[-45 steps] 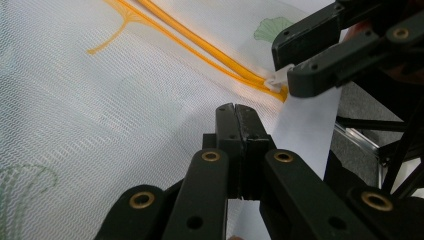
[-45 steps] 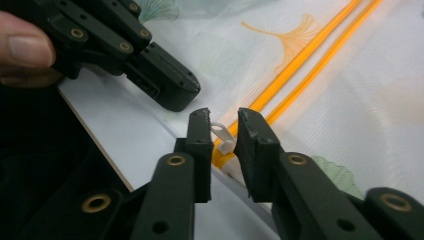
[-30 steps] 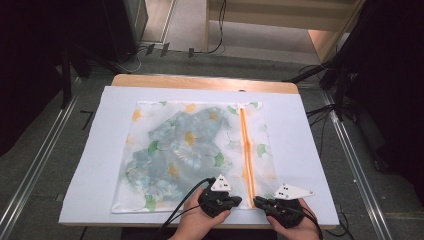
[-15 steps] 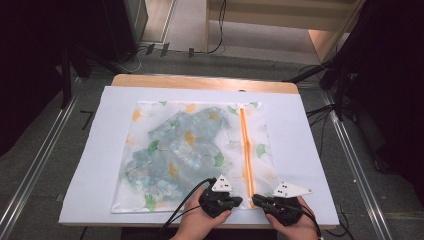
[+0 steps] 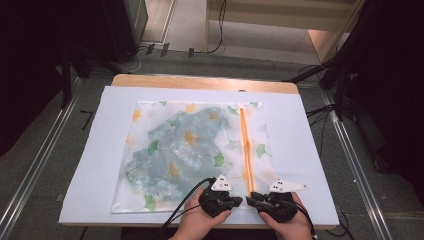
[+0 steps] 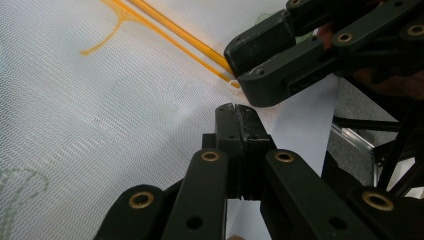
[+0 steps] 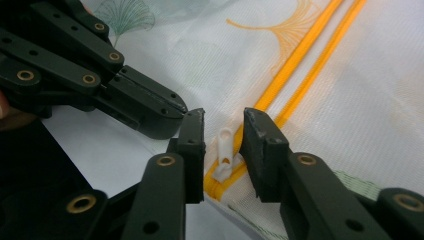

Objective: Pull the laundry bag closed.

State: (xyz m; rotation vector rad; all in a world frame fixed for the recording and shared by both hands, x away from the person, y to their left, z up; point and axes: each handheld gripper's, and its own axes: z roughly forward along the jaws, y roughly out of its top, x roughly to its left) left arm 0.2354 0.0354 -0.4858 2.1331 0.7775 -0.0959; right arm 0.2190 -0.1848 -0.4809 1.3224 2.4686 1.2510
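A white mesh bag [image 5: 150,185] printed with leaves lies flat on the white sheet, with a bluish garment [image 5: 185,142] inside it. An orange zipper [image 5: 245,145] runs down its right part to the near edge. In the right gripper view, my right gripper [image 7: 223,120] stands open with the white zipper pull [image 7: 223,152] between its jaws, touching neither. Just left of it, my left gripper [image 6: 235,111] is shut on the bag's near edge [image 6: 150,125]. Both grippers, left [image 5: 239,201] and right [image 5: 250,199], meet tip to tip at the zipper's near end.
The white sheet [image 5: 310,150] covers a wooden table whose far edge [image 5: 200,82] shows. Metal rails [image 5: 350,150] run along both sides on the floor. Cables [image 5: 175,215] trail from the grippers over the near table edge.
My right gripper has crept slightly left toward the left gripper and the zipper's end. The left gripper and the bag have stayed put.
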